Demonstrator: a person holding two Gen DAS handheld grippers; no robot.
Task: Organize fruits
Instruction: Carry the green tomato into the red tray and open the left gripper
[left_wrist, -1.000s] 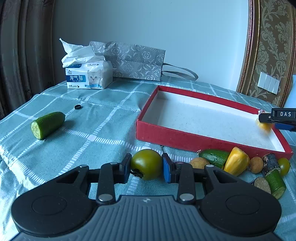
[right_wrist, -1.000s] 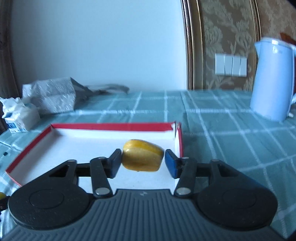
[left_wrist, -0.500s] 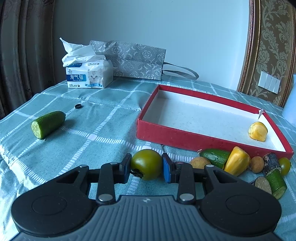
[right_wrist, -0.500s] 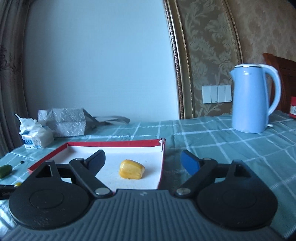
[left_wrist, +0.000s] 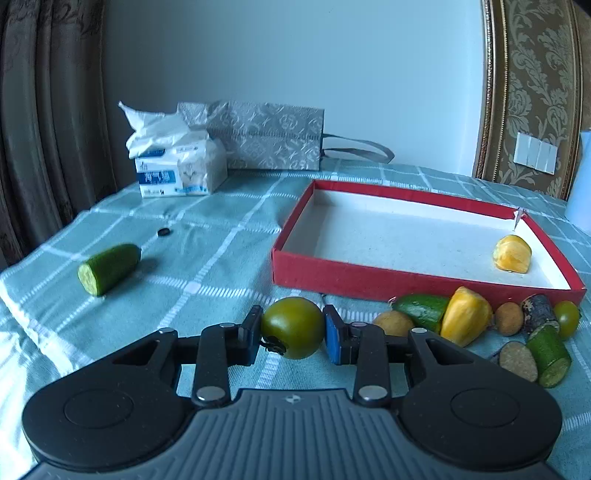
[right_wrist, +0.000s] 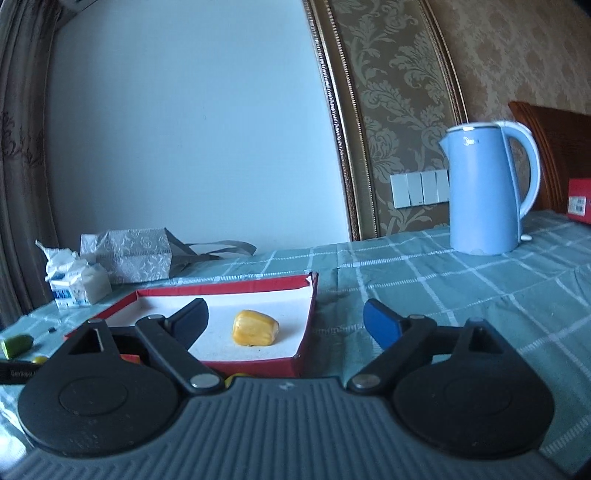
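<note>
My left gripper (left_wrist: 293, 326) is shut on a green tomato (left_wrist: 293, 326), held low over the checked cloth in front of the red box (left_wrist: 369, 280). A yellow fruit piece (left_wrist: 512, 254) lies in the box's right corner; it also shows in the right wrist view (right_wrist: 255, 328). My right gripper (right_wrist: 286, 319) is open and empty, raised and pulled back from the box (right_wrist: 303, 332). Beside the box's front wall lie a cucumber piece (left_wrist: 419, 312), a second yellow piece (left_wrist: 465, 320), small brown fruits (left_wrist: 509, 323) and other cut pieces (left_wrist: 546, 350).
A half cucumber (left_wrist: 109, 267) lies alone on the left of the cloth. A tissue pack (left_wrist: 181, 166) and a grey bag (left_wrist: 266, 136) stand at the back. A blue kettle (right_wrist: 487, 192) stands to the right behind the box. A small black object (left_wrist: 163, 232) lies near the cucumber.
My right gripper opened, left the yellow piece in the box and drew back and up. My left gripper stayed put, holding the green tomato.
</note>
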